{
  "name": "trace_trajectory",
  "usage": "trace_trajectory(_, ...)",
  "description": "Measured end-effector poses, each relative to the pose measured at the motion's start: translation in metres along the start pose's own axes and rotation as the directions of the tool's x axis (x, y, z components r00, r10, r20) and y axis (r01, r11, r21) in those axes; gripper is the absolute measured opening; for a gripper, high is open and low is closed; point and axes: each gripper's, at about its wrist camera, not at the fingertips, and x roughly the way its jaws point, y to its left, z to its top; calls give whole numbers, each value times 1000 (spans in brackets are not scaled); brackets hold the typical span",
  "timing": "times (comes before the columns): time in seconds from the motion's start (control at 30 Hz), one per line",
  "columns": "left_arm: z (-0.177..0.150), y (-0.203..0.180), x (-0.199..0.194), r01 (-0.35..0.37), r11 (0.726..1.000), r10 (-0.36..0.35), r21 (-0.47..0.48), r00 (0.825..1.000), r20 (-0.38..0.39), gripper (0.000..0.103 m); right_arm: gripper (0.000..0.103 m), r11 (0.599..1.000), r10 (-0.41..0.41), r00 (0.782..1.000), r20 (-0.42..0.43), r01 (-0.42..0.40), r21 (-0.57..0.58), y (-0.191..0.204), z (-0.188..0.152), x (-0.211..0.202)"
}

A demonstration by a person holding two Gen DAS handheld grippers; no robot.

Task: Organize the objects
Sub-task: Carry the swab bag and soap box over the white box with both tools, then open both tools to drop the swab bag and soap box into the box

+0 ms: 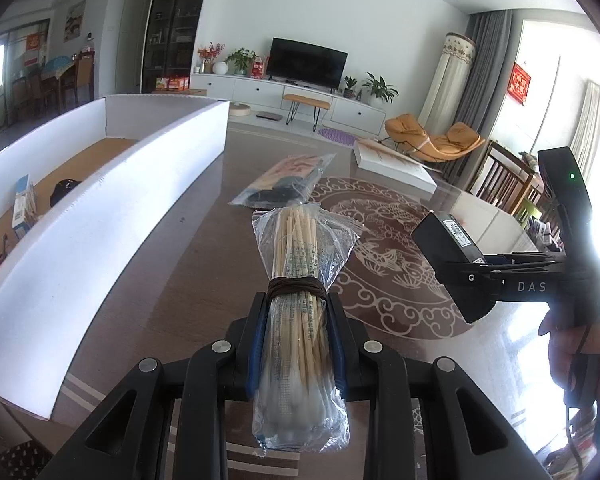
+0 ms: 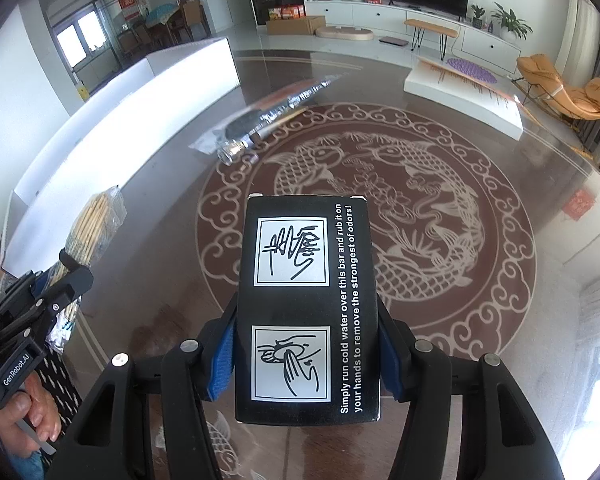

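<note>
We see a wide glass-topped table [image 2: 480,320] with a round fish pattern under the glass. Along its left side stands a long white box [image 1: 112,216] with low walls and a brown floor; a few small things lie at its near end, among them a dark round one we cannot make out. At the table's far right edge lies a flat white carton [image 2: 460,92], well apart from the long box. Between the two, toward the far side, rests a clear plastic bag [image 2: 260,120] with dark and orange contents, flat on the glass.

The right gripper [image 2: 306,360] is clamped on a black box [image 2: 308,308] printed with two hand-washing drawings and white lettering; its blue pads press on the long sides, and the box is lifted above the fish pattern, clear of the table. A hand [image 1: 580,352] grasps that gripper's handle.

The left gripper [image 1: 298,344] is closed on a bag of cotton swabs [image 1: 296,280], a clear sleeve of wooden sticks bound by a dark band, sticks pointing away and white tips toward the camera. It hangs above the table just right of the long box's wall. Fingers [image 2: 32,420] curl around this gripper's handle.
</note>
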Motion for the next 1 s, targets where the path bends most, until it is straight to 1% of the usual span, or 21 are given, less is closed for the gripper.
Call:
trace_trajectory(0.07,18,23,-25,-13,998,16,-62,999,51,28,59,999,49,997,53,-48,-26,28,27,-8)
trace_trajectory(0.13,41,51,-51,-43,992,56,-118,993,107,28,59,993,109,990,93,-103,-65,63,54,-11)
trace_trajectory(0.2,65,85,-72,-92,979,119,-182,982,145,28,59,981,172,977,123,-159,-111,103,80,-11)
trace_trajectory(0.27,85,123,-82,-160,956,201,-247,968,150,28,59,963,246,958,145,-224,-150,148,105,-7)
trace_trajectory(0.33,95,161,-83,-228,928,270,-295,957,109,28,59,945,294,944,152,-262,-198,193,126,2)
trace_trajectory(0.37,100,177,-79,-264,913,304,-310,949,88,28,59,937,305,940,152,-269,-222,215,134,8)
trace_trajectory(0.4,103,191,-74,-311,897,345,-313,937,58,28,59,931,313,938,147,-273,-243,235,141,16)
trace_trajectory(0.47,106,216,-55,-382,871,389,-308,920,-38,28,59,922,310,943,121,-267,-278,272,150,35)
trace_trajectory(0.5,103,228,-46,-409,857,400,-313,911,-95,31,59,920,302,948,102,-261,-293,288,151,47)
trace_trajectory(0.53,102,238,-35,-437,844,410,-311,899,-152,35,59,919,285,955,77,-250,-306,302,151,60)
trace_trajectory(0.57,100,246,-25,-467,831,419,-303,883,-211,53,60,920,262,964,50,-234,-315,313,150,72)
trace_trajectory(0.6,99,252,-16,-494,818,431,-294,866,-256,80,63,922,245,969,33,-223,-316,320,148,82)
trace_trajectory(0.63,97,256,-11,-519,806,448,-284,849,-279,89,67,925,234,972,25,-215,-312,322,146,89)
trace_trajectory(0.67,95,257,-11,-536,798,468,-276,839,-276,93,75,929,231,972,33,-211,-305,322,142,91)
trace_trajectory(0.7,93,257,-12,-540,796,478,-273,838,-262,93,79,932,236,970,54,-210,-296,318,138,88)
trace_trajectory(0.73,90,256,-13,-533,799,476,-277,843,-250,93,82,934,241,967,79,-209,-290,313,133,84)
trace_trajectory(0.8,84,253,-13,-512,807,462,-294,857,-227,93,92,938,231,964,129,-186,-291,296,122,72)
trace_trajectory(0.83,80,249,-17,-508,810,466,-294,861,-203,93,94,941,218,964,152,-166,-296,286,115,66)
trace_trajectory(0.9,75,237,-26,-507,811,483,-293,862,-155,93,98,945,185,965,186,-123,-303,261,98,57)
trace_trajectory(0.93,72,228,-32,-491,819,477,-297,870,-124,93,99,948,161,966,201,-95,-303,244,88,54)
trace_trajectory(1.0,65,202,-44,-436,851,440,-293,896,-54,93,99,957,95,971,218,-29,-289,205,63,50)
